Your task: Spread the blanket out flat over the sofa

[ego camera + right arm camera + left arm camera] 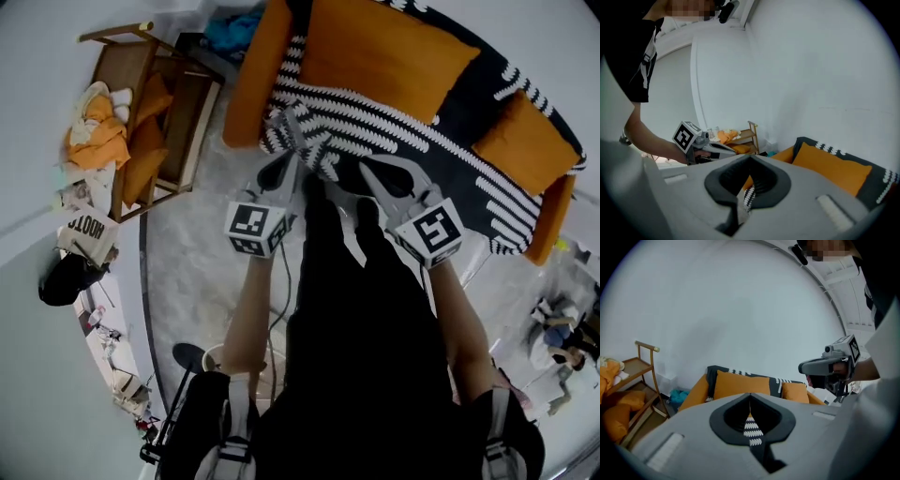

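**While clamped on the blanket: both grippers at the sofa's front**

When viewed along the jaws of the left gripper (750,416), pressed together on a narrow black strip of blanket (753,431) with white stripes, trailing down below the pads. Much the same along the right gripper (749,186): closed in on a striped fold, pinched between the dark pads.

Held side by side just in front of the sofa (247,86), tips on the striped border along its front edge. Left one near the sofa's orange arm, right one further along toward the middle.

Visible only from the head view: how the blanket lies, draped over the sofa's back and seat beneath two orange cushions (384,56), border running the whole front edge. Also only there: a wooden rack (141,94) piled with orange cushions and cloth, standing beside the sofa's arm, well apart from both tools.

Visible only from the left gripper view: the right gripper side-on with the hand behind it, raised above the sofa's far end. Visible only from the right gripper view: the left gripper's marker cube (686,136) and a bare forearm, with the rack beyond the sofa's arm.
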Tool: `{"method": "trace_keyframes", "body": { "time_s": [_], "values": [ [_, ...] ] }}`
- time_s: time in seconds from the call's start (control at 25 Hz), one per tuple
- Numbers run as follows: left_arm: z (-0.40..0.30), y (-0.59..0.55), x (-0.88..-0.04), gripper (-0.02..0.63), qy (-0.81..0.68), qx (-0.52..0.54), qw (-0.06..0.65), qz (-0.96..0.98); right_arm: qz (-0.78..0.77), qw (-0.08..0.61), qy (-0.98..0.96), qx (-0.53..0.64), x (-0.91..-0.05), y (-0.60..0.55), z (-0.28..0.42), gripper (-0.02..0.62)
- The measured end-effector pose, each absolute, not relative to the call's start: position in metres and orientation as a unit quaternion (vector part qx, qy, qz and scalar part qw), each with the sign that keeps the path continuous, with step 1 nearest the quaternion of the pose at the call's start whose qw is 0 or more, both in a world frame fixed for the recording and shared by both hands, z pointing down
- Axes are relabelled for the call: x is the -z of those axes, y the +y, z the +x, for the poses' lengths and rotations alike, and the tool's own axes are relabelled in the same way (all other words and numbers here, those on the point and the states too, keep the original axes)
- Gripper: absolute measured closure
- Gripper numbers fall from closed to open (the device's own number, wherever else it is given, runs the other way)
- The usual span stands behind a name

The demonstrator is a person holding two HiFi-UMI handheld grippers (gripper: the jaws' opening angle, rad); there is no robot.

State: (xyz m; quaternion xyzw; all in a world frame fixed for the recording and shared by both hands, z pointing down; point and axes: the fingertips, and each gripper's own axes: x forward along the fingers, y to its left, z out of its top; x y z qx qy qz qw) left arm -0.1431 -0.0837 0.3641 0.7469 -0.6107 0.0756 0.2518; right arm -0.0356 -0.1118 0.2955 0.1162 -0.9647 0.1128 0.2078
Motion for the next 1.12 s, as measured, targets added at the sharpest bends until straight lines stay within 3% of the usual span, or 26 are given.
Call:
{"method": "trace_keyframes", "body": {
  "time_s": [0.6,1.12],
  "values": [
    [-0.186,-0.154,-0.520,0.591,-0.548,-0.183,0.272,0.769,0.168,0.250,-0.938,-0.169,-0.396,-0.154,-0.073,0.592],
    [-0.204,-0.182,-0.657,0.488,-0.539,-0.259,0.289,0.748,0.171,0.268,-0.924,-0.212,-0.470,-0.169,-0.076,0.592]
  ]
}}
